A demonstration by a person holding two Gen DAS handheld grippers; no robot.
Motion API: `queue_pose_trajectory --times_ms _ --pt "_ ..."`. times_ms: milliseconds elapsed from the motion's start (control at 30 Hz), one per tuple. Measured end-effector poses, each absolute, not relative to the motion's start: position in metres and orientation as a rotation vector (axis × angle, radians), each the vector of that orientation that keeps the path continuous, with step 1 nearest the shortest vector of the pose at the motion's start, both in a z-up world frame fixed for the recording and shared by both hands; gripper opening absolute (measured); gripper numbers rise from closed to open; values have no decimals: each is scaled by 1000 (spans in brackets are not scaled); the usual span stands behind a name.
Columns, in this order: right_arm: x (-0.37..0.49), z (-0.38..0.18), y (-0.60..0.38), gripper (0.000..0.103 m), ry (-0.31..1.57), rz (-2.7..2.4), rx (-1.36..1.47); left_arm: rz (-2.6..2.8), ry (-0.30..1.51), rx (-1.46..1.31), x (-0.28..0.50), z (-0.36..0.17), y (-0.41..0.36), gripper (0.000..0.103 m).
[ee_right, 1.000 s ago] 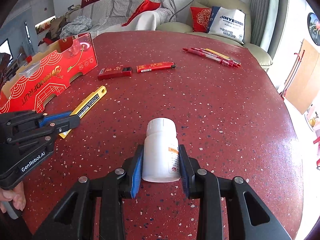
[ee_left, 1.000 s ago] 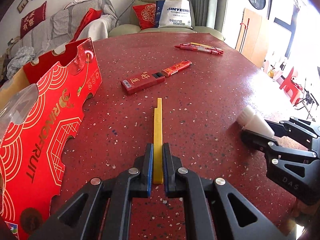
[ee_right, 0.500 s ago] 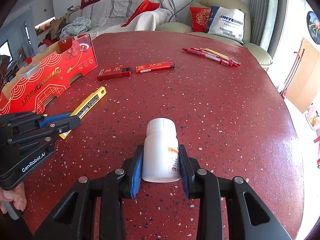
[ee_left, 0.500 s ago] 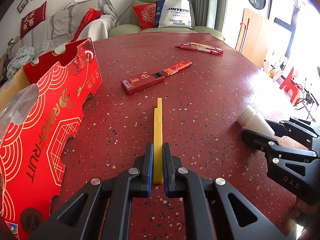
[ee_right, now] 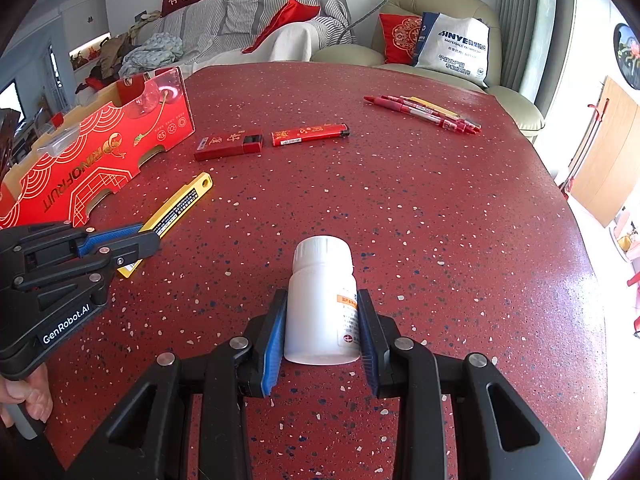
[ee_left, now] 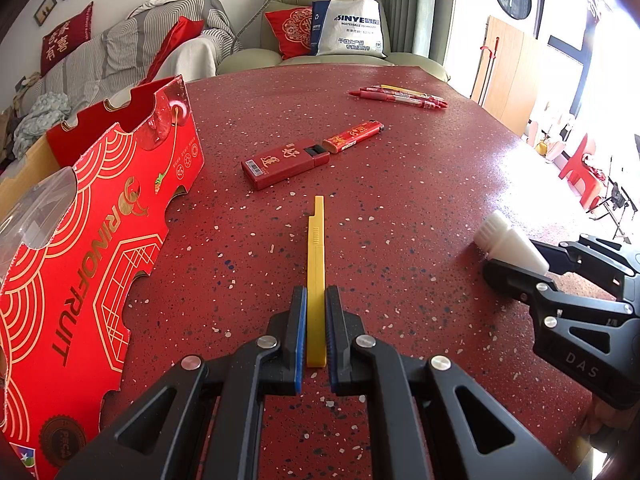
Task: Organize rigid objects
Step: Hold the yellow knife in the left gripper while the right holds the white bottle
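My left gripper is shut on a yellow utility knife that sticks out forward over the red speckled table. In the right wrist view the same knife shows at the left in the left gripper. My right gripper is shut on a white pill bottle, cap pointing away. The left wrist view shows that bottle at the right edge, between the right gripper's fingers.
A red fruit box stands open at the table's left side. A red flat case and a red lighter lie mid-table, with several red pens farther back. A sofa and cushions stand behind the table.
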State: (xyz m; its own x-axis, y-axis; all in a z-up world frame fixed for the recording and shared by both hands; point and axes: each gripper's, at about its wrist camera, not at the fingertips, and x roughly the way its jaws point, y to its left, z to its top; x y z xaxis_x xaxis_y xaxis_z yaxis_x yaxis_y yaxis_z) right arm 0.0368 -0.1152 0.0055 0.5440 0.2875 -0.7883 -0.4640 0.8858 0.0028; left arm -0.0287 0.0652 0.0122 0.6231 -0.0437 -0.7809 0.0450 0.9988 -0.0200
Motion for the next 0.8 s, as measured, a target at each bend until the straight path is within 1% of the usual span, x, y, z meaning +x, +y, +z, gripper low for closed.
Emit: queue_pose_trajectory --times_ms 800 --pt "37 5 -115 34 891 450 -216 -41 892 16 -29 12 60 9"
